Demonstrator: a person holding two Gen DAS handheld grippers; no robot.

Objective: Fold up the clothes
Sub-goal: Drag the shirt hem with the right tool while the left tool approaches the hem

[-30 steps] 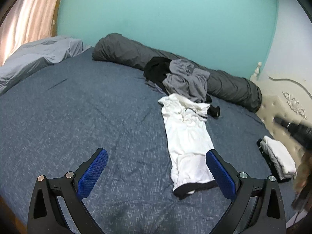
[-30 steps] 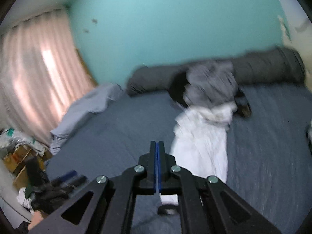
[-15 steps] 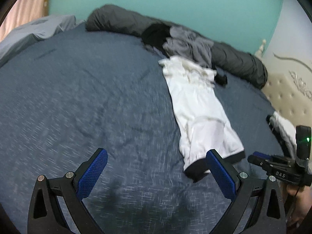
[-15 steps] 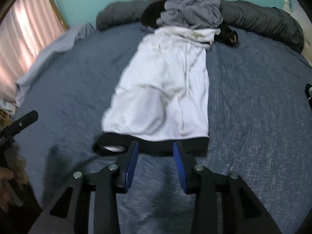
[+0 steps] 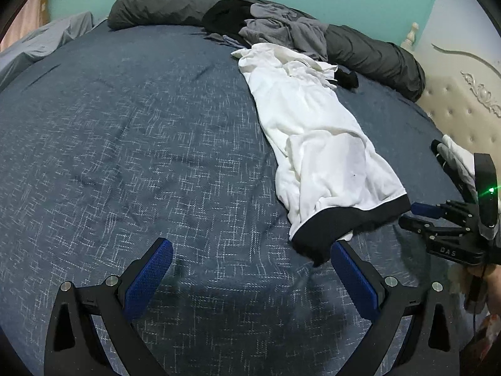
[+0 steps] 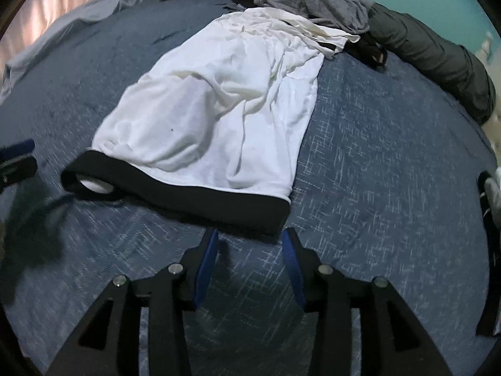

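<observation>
White garment [image 6: 219, 106] with a black band [image 6: 194, 194] along its near edge lies stretched lengthwise on the bed [image 5: 125, 144], which carries a dark blue cover. The garment's far end is bunched and creased, touching a heap of grey clothing [image 5: 285, 31] and a black item beside it. A long dark grey rolled duvet [image 5: 369, 53] runs along the far side of the bed below a teal wall.

Left tongs [image 5: 250, 269]: spread wide, gripping nothing, low over the bare cover. The right-hand blue pad sits just beside the near left corner of the black band; contact cannot be confirmed from the left wrist view.

Right tongs [image 6: 249, 250]: parted to a moderate gap, gripping nothing. The fingertips stand just short of the black band, near its right-hand end. In the left wrist view the same tool appears at the far right [image 5: 438, 222], pointing toward the band's corner, with a green light showing on its body.

A folded white and black item [image 5: 454, 159] rests near the padded cream headboard [image 5: 463, 109]. The right wrist view is slightly blurred at its left edge.
</observation>
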